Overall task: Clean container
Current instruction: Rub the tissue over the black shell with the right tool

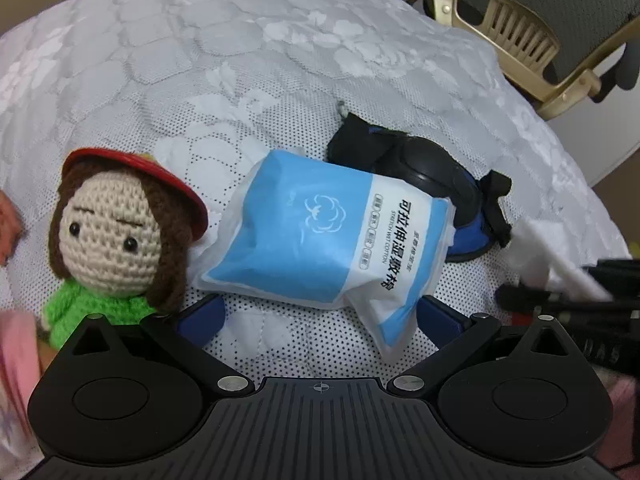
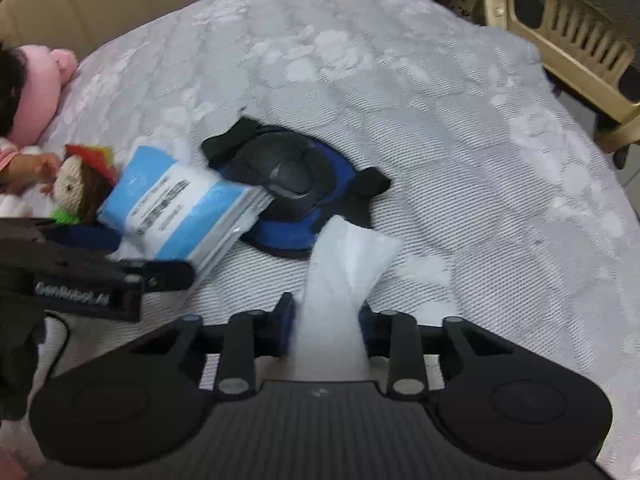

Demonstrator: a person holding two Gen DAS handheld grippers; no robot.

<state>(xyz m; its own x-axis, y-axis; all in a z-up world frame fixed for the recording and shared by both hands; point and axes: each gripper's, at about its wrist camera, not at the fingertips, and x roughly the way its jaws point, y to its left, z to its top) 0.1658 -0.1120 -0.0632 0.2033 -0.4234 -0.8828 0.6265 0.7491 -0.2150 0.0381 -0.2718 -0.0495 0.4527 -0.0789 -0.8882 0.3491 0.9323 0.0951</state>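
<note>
The right gripper [image 2: 326, 322] has its jaws set narrow, with a white wet wipe [image 2: 344, 264] standing up between the blue pads; the pads sit close on both sides of it, though a firm pinch cannot be confirmed. Just ahead of those jaws, touching the wipe's far end, lies the black and blue container [image 2: 294, 184] on the white quilted bedspread [image 2: 460, 160]. The left gripper [image 1: 320, 320] has its jaws spread wide, straddling the near corner of a blue and white wipe packet [image 1: 320, 236] without pressing on it. The packet leans over the near-left edge of the container [image 1: 432, 176]. Left of the left jaws stands a crocheted doll [image 1: 108, 232] with a red hat and green top. Far beyond both grippers, off the bed's right edge, is a beige plastic chair [image 2: 576, 48].
</note>
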